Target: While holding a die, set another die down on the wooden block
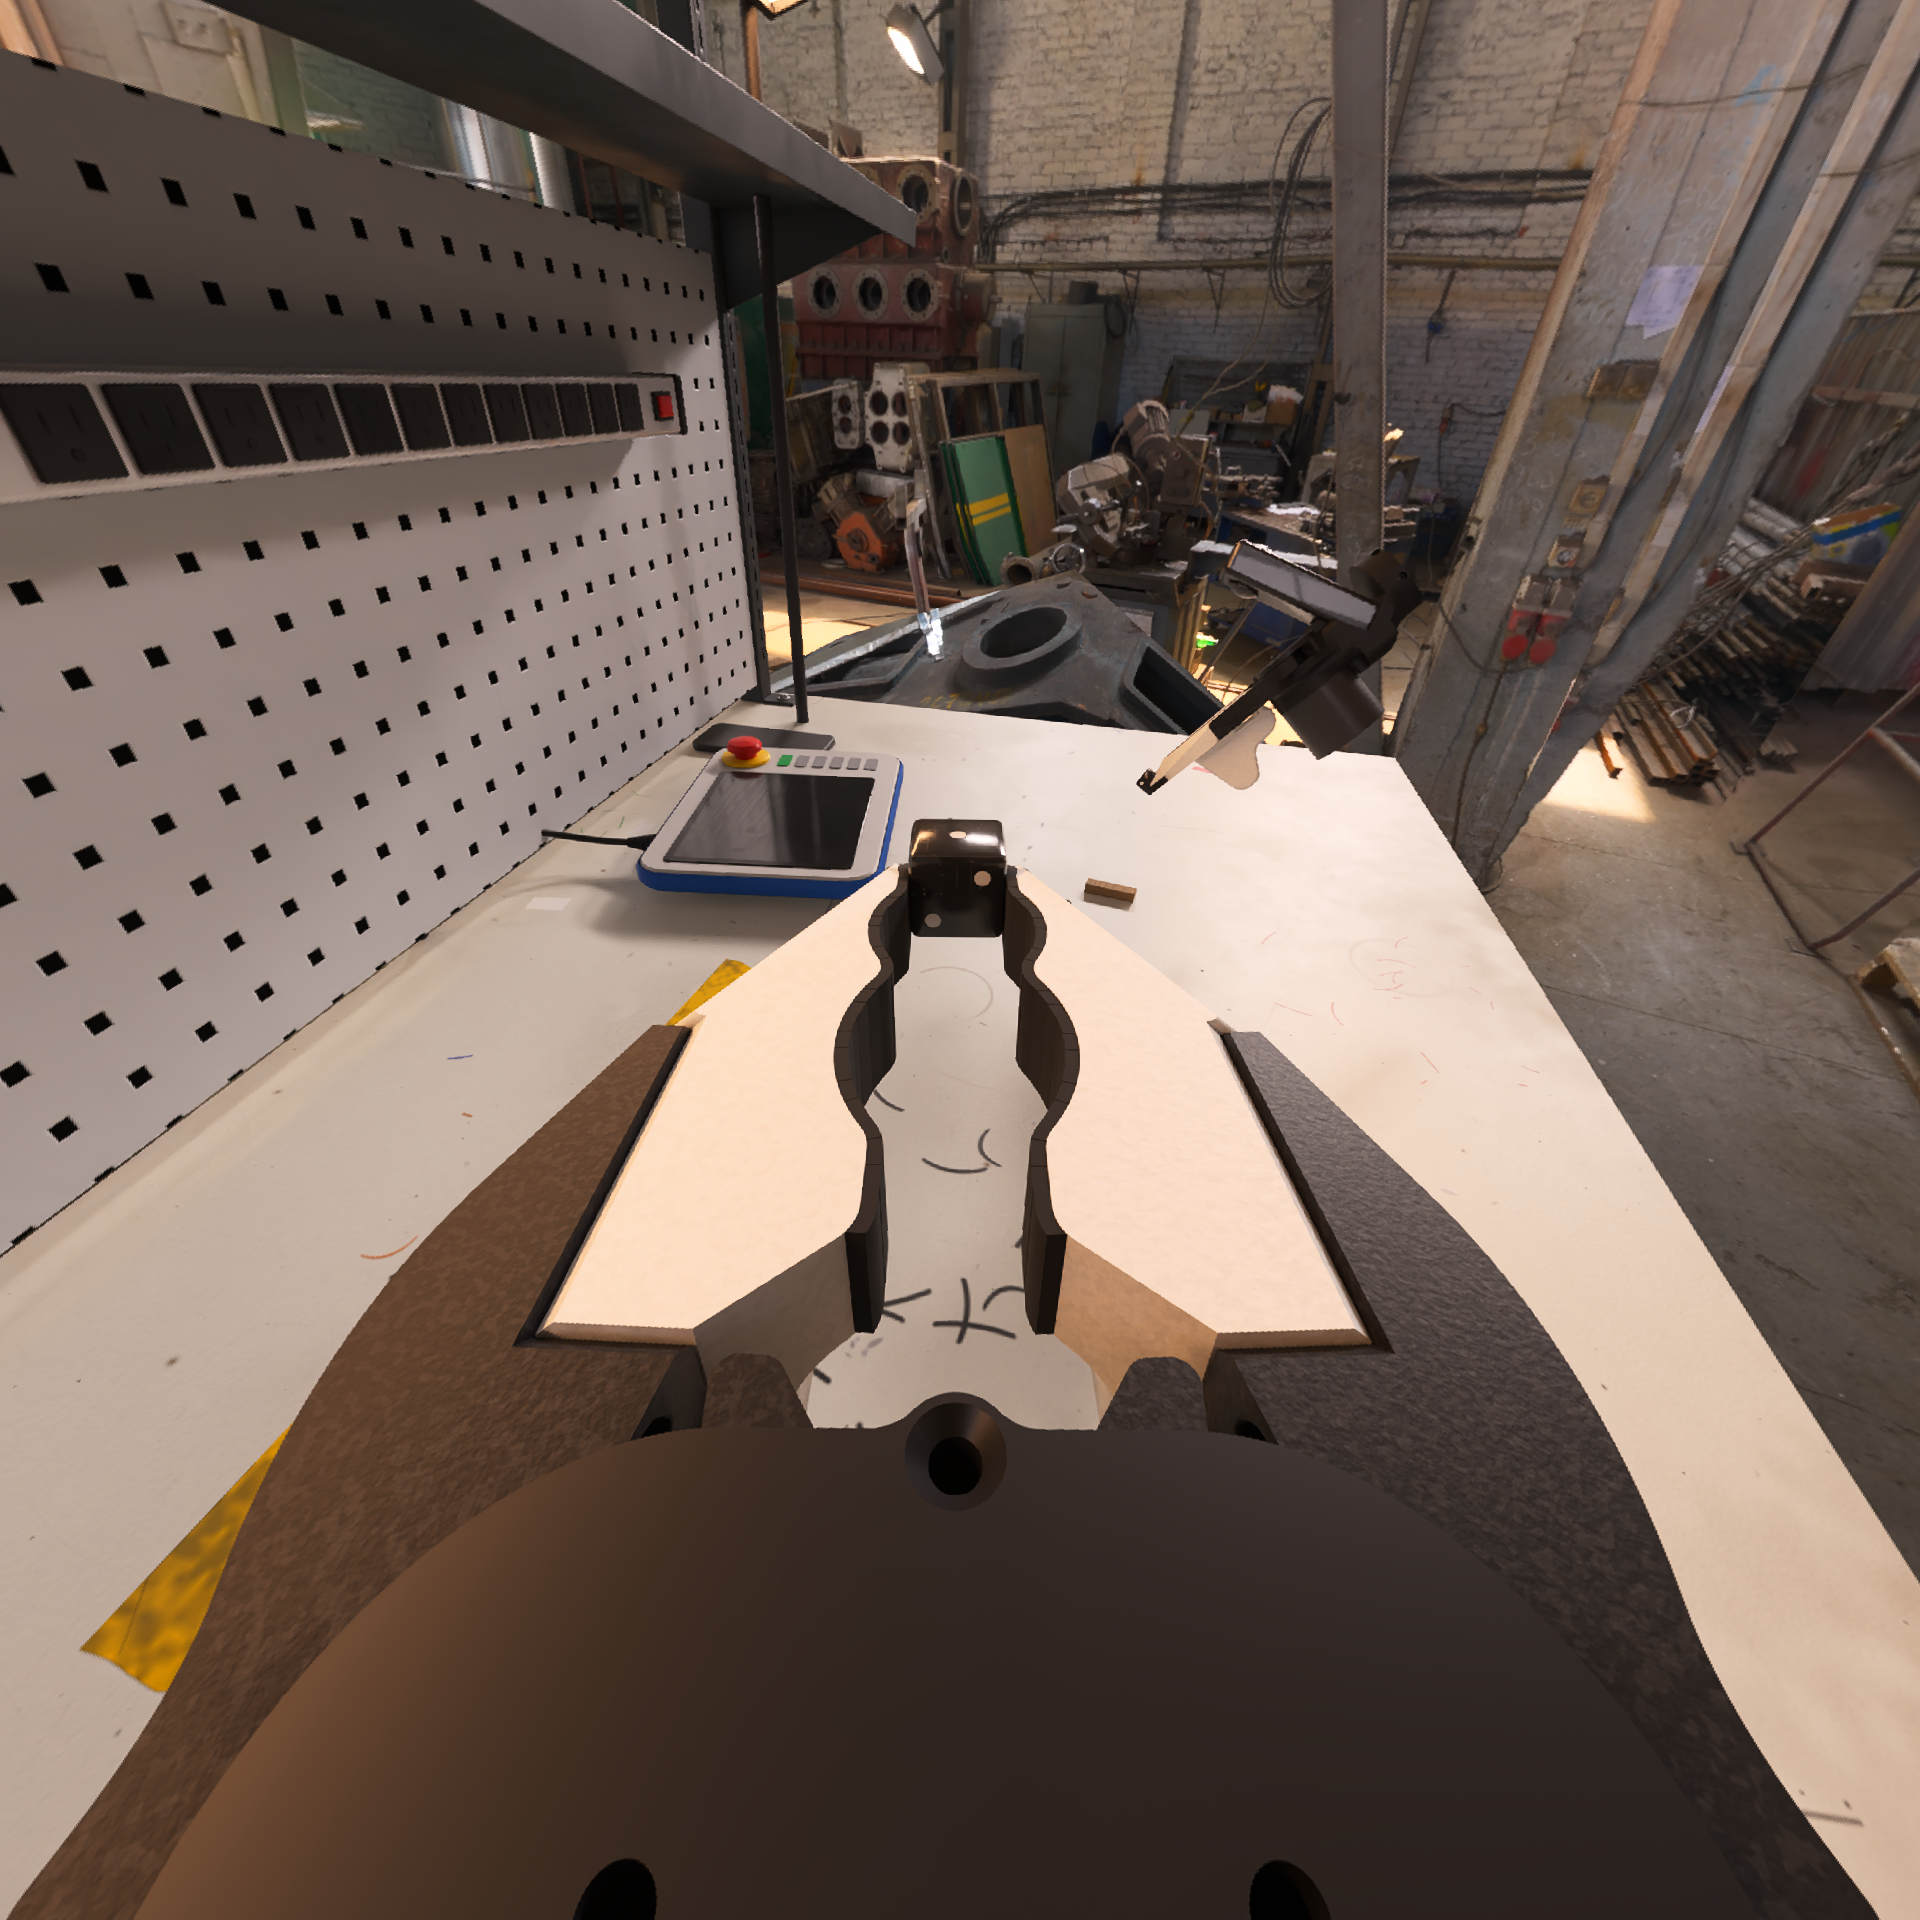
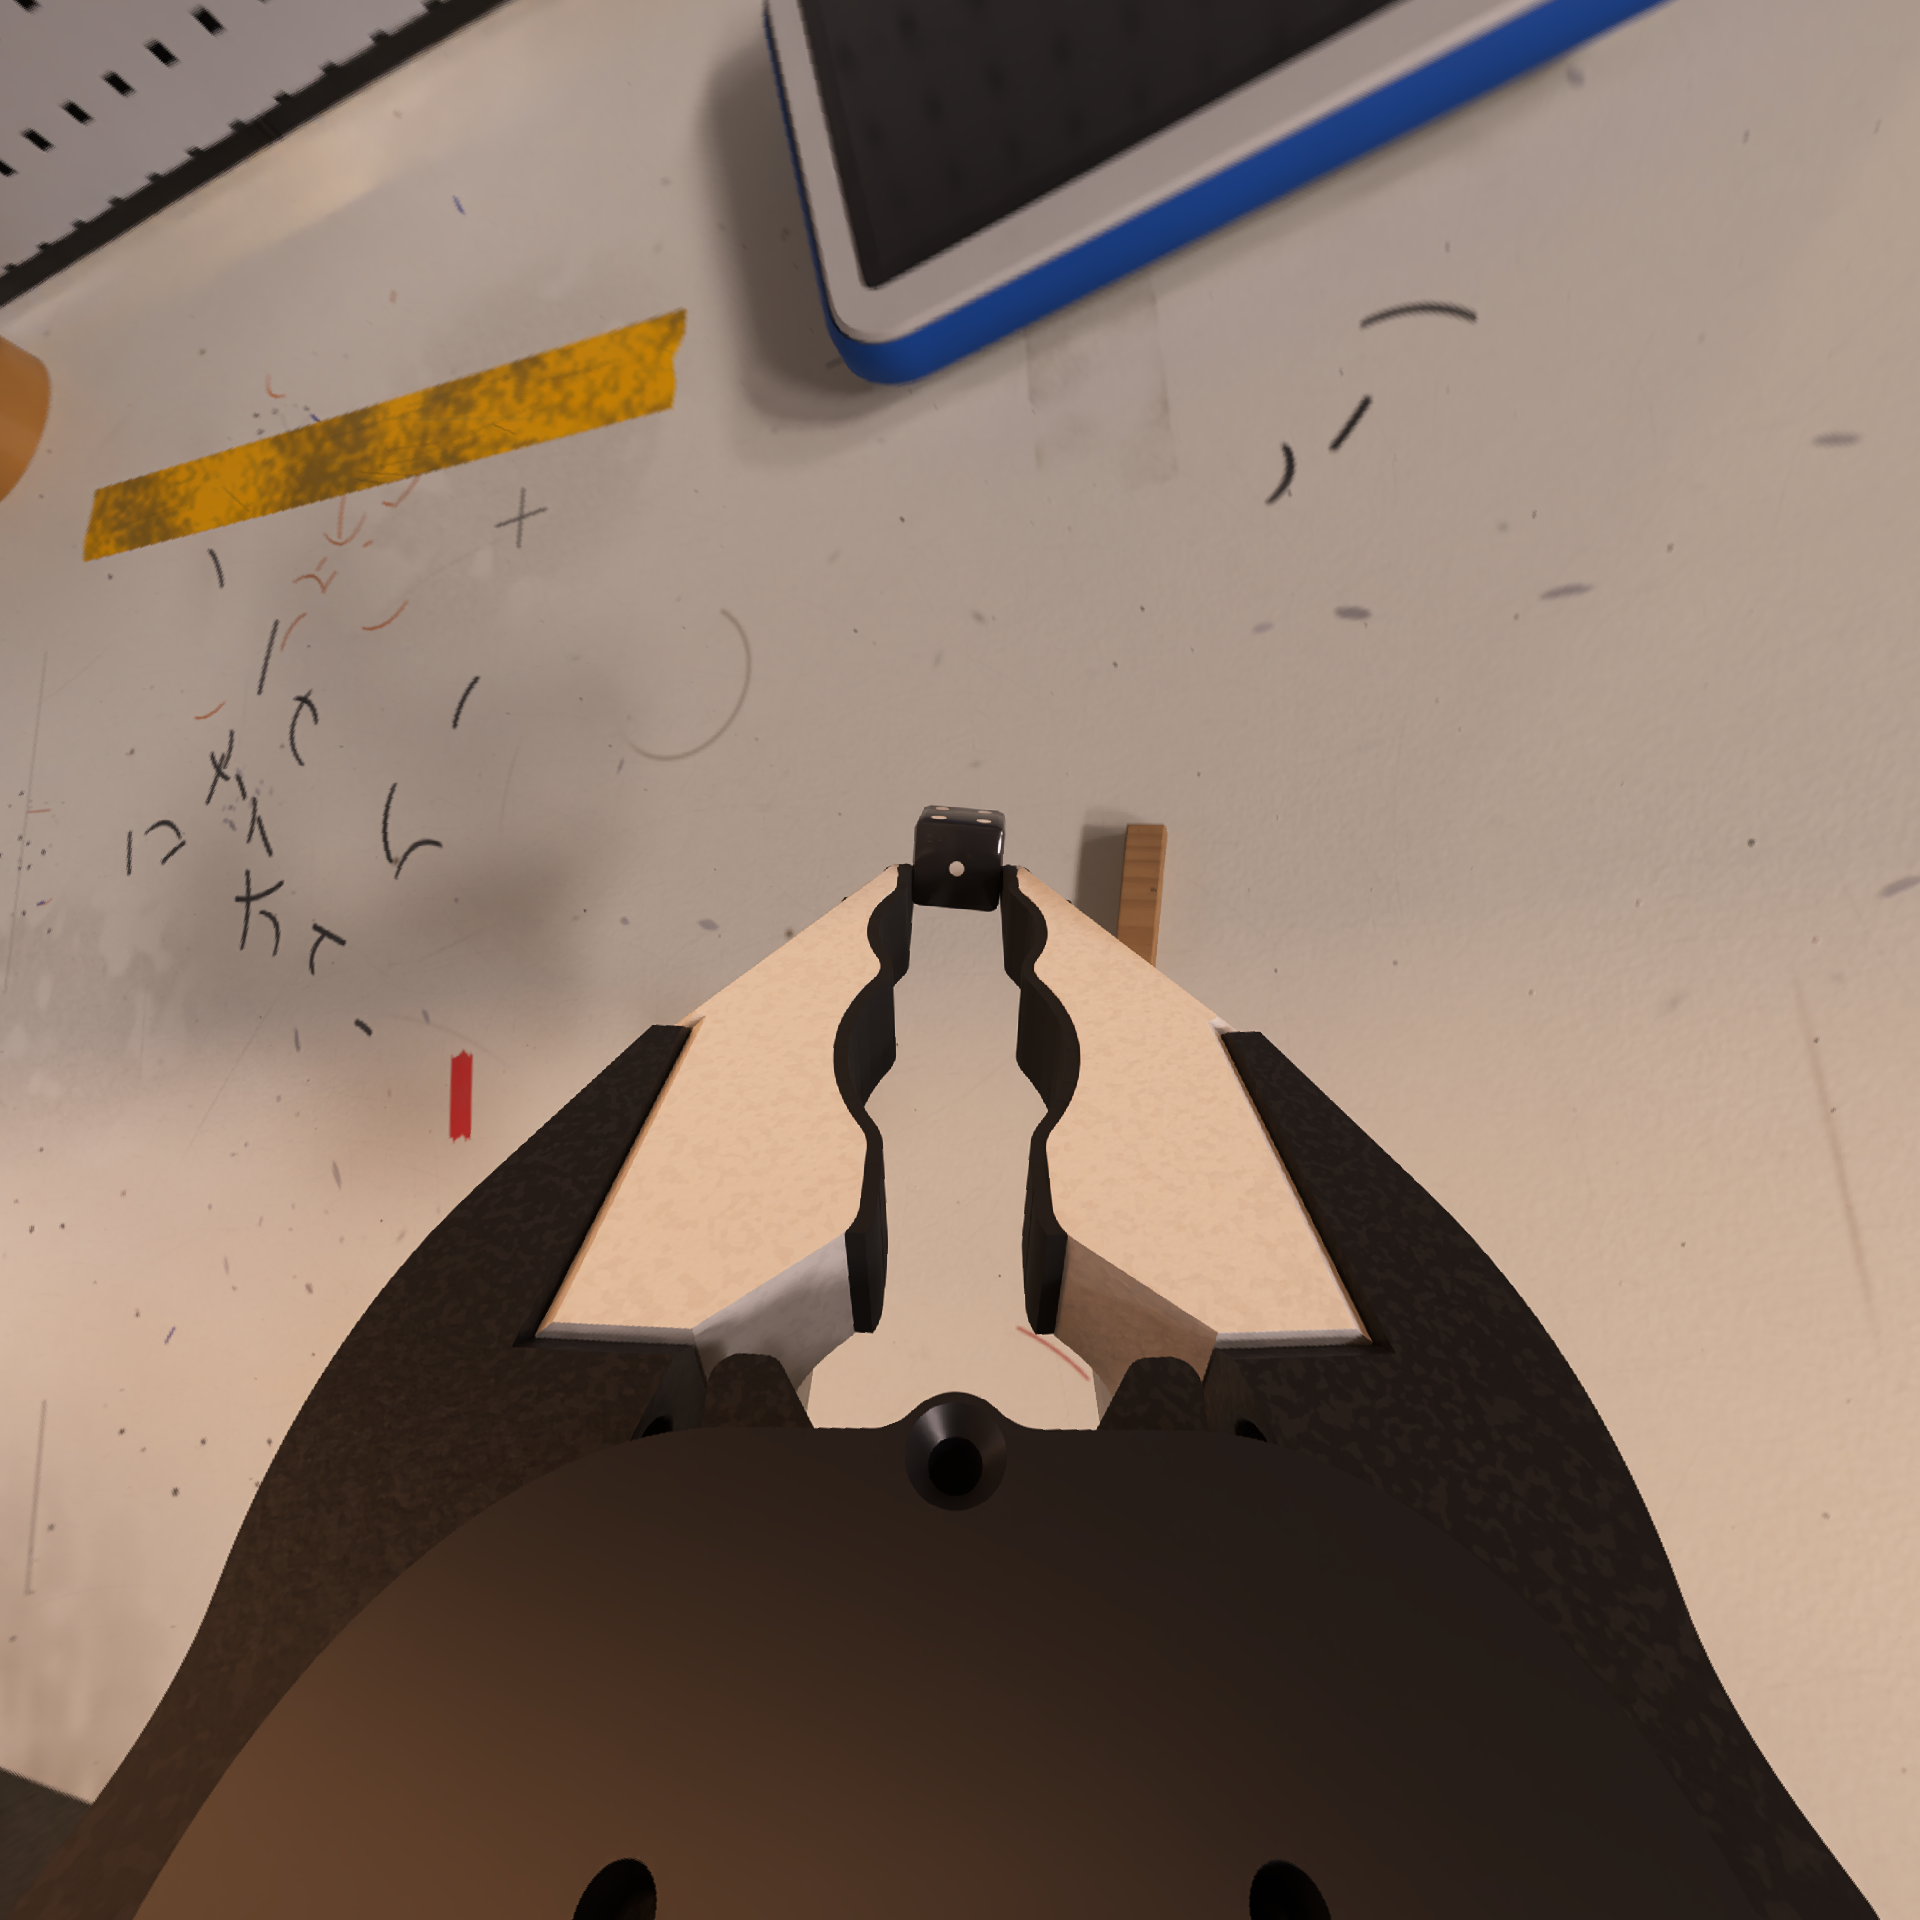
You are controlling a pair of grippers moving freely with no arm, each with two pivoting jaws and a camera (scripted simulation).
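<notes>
the left gripper point(image 1: 957, 883) sat at the centre of the left wrist view, its fingertips clamped on a black die point(image 1: 957, 876) held above the white table point(image 1: 1299, 997). the wooden block point(image 1: 1109, 891) lay flat on the table just right of that die in the frame, with the blue-edged tablet point(image 1: 774, 823) to the left. the right gripper point(image 2: 956, 883) pinched the second black die point(image 2: 958, 858) in the middle of the right wrist view, above the table, with the block's edge point(image 2: 1143, 894) showing just to its right. yellow tape point(image 2: 384, 436) lay in the upper left.
</notes>
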